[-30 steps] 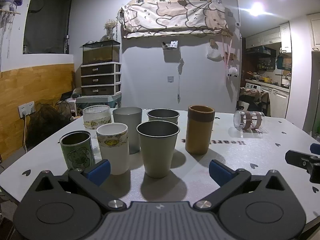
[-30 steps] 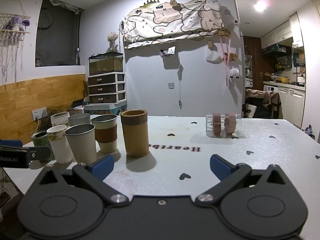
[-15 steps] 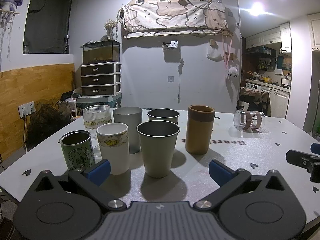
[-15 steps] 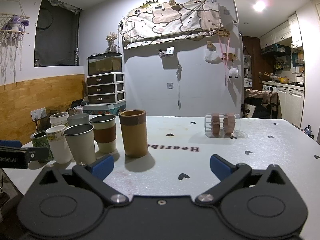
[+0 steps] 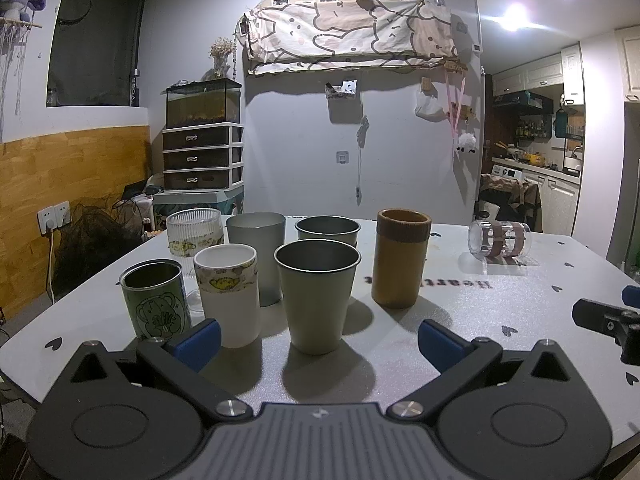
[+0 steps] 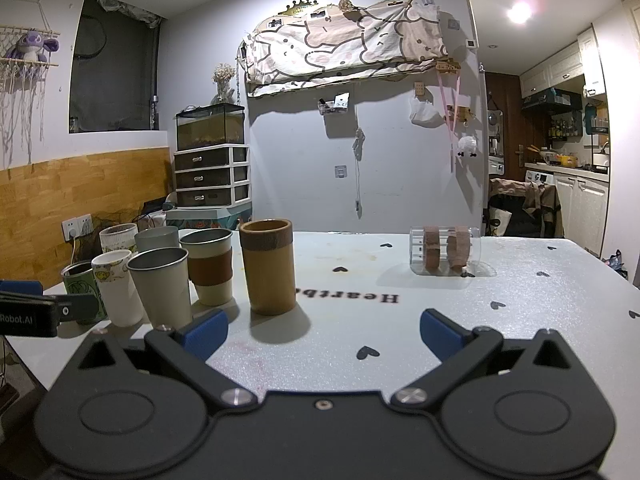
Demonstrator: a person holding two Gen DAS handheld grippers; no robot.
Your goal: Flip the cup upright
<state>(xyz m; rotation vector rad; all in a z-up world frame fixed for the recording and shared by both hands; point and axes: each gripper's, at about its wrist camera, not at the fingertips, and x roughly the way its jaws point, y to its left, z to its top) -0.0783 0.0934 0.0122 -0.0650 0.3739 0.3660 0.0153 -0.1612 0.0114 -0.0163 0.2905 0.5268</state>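
Clear cup [image 6: 444, 251] with two brown bands lay on its side at the far right of the white counter [image 6: 520, 320], well apart from everything else, its open mouth turned toward the cluster of upright cups on the left. My right hand-held gripper [image 6: 323, 330] hovered low over the counter with its blue-tipped fingers spread wide and holding nothing; between it and the tipped cup lay only bare counter with small black hearts and printed lettering. A tall brown tumbler [image 6: 269, 266] stood just left of that line. My left hand-held gripper [image 5: 319, 339] was likewise spread wide and empty, facing the crowd of cups: a gray metal cup [image 5: 317, 295] stood directly ahead between its fingers, a white cup with a yellow pattern [image 5: 228, 289] just beside that, and a green printed can [image 5: 155, 305] near the left fingertip. Behind them stood a frosted gray cup [image 5: 261, 256], a ribbed glass [image 5: 194, 232] and a metal cup with a brown sleeve [image 6: 209, 265]. From the left side, these cups and the brown tumbler stood between my gripper and the tipped cup.
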